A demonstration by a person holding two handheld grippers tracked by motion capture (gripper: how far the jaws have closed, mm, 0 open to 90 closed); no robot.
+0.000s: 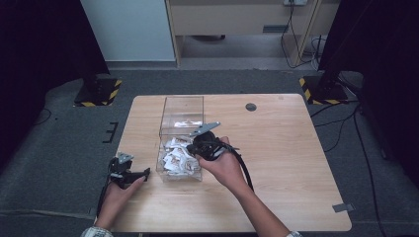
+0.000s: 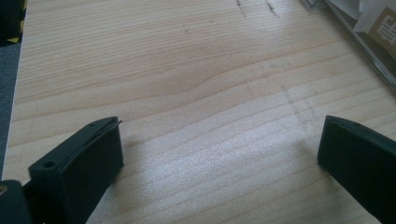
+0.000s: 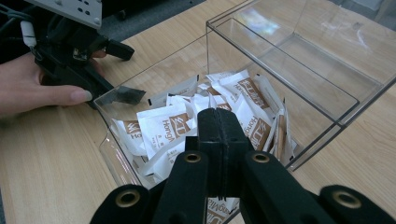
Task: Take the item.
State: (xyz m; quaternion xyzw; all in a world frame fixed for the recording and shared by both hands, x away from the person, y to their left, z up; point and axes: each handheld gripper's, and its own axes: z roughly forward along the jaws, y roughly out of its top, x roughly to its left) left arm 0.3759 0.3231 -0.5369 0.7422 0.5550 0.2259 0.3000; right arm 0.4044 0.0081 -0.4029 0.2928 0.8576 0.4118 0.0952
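Observation:
A clear plastic box (image 1: 181,106) with two compartments stands mid-table. Its near compartment holds several white sachets (image 1: 178,156) with brown print; in the right gripper view the sachets (image 3: 163,127) lie heaped below the jaws. My right gripper (image 1: 191,148) hovers over that heap, jaws pressed together (image 3: 217,116), and I cannot make out a sachet between the tips. Left of the box, my left gripper (image 1: 142,175) rests low over the bare wood, its jaws wide apart (image 2: 219,149) and empty. The right gripper view also shows the left gripper (image 3: 88,60) and the hand holding it beyond the box's corner.
The far compartment of the box (image 3: 322,70) is empty. A corner of the box (image 2: 369,53) shows at the upper right of the left gripper view. The wooden table (image 1: 286,148) has a small round plug (image 1: 251,106) near its far edge. Black stands flank the table on the floor.

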